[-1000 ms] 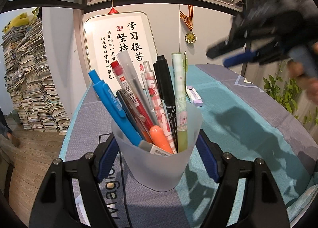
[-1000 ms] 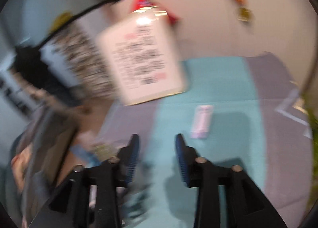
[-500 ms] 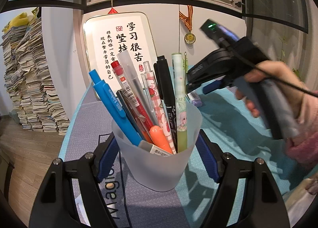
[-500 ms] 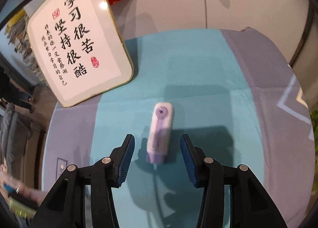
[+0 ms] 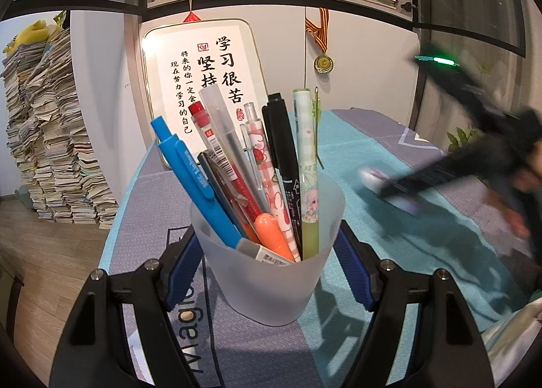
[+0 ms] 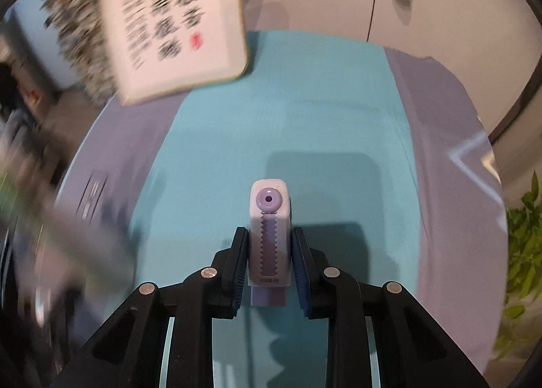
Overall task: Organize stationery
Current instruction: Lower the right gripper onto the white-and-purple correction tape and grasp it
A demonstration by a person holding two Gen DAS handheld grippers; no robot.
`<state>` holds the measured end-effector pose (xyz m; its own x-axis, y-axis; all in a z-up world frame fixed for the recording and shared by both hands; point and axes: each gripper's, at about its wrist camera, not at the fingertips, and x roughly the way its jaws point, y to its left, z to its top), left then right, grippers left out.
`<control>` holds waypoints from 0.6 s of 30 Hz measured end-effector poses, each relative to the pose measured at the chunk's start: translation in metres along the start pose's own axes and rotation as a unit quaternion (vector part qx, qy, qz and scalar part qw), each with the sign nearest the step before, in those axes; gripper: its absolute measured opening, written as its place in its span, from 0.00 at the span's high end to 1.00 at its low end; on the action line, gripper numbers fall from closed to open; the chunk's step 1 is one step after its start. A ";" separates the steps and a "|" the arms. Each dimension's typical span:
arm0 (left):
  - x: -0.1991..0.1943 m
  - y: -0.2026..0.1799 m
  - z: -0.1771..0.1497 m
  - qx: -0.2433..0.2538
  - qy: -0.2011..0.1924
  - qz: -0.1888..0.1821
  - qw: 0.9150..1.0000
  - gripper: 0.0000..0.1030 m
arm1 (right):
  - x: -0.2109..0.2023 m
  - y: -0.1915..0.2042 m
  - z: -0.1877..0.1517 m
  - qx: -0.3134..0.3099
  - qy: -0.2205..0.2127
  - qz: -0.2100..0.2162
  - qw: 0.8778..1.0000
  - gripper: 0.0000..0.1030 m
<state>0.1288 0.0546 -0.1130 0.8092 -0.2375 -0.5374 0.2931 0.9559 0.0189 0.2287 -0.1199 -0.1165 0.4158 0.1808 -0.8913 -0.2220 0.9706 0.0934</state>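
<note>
My left gripper (image 5: 267,252) is shut on a frosted plastic pen cup (image 5: 267,262), held upright just above the table. The cup holds several pens and markers (image 5: 271,164), among them a blue pen, a black marker and an orange highlighter. My right gripper (image 6: 269,252) is shut on a white and purple eraser holder (image 6: 270,235) over the teal cloth. In the left wrist view the right gripper (image 5: 399,186) shows blurred at the right, with the eraser holder (image 5: 369,178) at its tip.
A framed calligraphy board (image 5: 206,83) leans on the wall at the table's far end. A medal (image 5: 323,63) hangs beside it. The teal and grey tablecloth (image 6: 237,137) covers the table. Stacked books (image 5: 50,130) stand on the floor at the left. A plant (image 6: 521,245) is at the right.
My right gripper has moved down onto the eraser holder and closed on it. My left gripper still holds the pen cup in the same place.
</note>
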 end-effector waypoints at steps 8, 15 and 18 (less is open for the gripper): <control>-0.001 0.000 0.000 0.000 -0.002 0.001 1.000 0.27 | -0.013 -0.010 -0.055 0.000 0.046 -0.004 0.999 0.73; -0.002 0.000 0.000 -0.001 -0.004 0.001 1.000 0.27 | -0.006 -0.011 -0.042 0.004 0.037 -0.006 0.999 0.48; -0.002 0.000 0.000 -0.001 -0.004 0.000 1.000 0.27 | -0.002 -0.014 -0.045 -0.001 0.046 -0.021 0.999 0.62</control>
<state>0.1271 0.0552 -0.1123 0.8135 -0.2381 -0.5306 0.2915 0.9564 0.0176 0.1910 -0.1412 -0.1360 0.3414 0.1243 -0.9317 -0.2080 0.9766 0.0541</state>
